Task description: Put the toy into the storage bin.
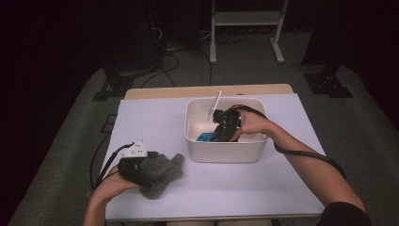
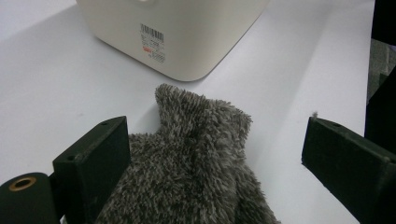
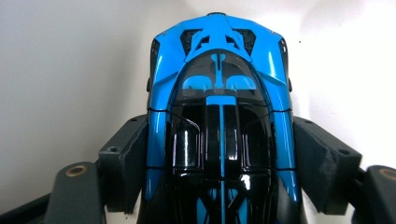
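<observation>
Here right gripper grasps blue toy car — left gripper released over grey mitten; bin barcode label unreadable.

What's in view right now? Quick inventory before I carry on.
Toy car: one, blue and black, inside the bin, between the right jaws.
Bin: one, white, mid-table.
Fuzzy glove: one, grey, on the table left of the bin.
Table: one, white top.
White stick: one, leaning in the bin.
Left gripper: open, astride the glove.
Right gripper: closed on the car's sides.
</observation>
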The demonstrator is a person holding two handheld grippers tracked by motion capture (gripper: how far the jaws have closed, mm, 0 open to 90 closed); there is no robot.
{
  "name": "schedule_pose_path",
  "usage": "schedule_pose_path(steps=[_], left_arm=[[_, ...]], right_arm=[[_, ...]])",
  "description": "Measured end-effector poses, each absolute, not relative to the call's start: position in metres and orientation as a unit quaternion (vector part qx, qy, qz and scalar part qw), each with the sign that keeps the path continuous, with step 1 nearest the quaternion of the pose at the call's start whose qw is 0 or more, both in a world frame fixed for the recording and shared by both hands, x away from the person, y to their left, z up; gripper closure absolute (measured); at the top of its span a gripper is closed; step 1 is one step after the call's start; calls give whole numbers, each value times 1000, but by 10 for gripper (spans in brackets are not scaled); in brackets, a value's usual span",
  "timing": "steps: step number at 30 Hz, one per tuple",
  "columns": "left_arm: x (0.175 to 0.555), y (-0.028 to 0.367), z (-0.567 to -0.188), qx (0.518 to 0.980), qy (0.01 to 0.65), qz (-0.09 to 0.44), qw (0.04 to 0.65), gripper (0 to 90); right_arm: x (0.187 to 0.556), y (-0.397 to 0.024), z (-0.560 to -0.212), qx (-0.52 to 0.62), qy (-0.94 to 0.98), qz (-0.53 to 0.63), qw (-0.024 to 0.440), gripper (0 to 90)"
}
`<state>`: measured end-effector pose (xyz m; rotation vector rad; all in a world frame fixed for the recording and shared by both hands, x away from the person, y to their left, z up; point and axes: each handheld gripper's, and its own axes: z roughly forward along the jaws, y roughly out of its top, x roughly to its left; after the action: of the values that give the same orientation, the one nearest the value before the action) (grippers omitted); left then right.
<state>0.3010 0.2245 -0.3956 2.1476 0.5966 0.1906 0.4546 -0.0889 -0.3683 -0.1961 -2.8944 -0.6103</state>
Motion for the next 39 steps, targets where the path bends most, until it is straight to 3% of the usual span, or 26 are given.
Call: schedule_pose_path(steps=[10,24,30,39], left_arm=[[301,224,-395,865,236,79,436,75],[300,223,-394,865,232,79,437,75],[300,223,-393,865,229,77,440,75],[300,223,-394,864,231,77,440,75]], right_arm=[[456,-88,-372,-70,-973,-195,100,265],[454,-86,-382,-73,-982,-157,79,262],[455,-88,-373,-81,-973,-196,91,301],[456,-88,-373,-84,-973,-195,88,291]])
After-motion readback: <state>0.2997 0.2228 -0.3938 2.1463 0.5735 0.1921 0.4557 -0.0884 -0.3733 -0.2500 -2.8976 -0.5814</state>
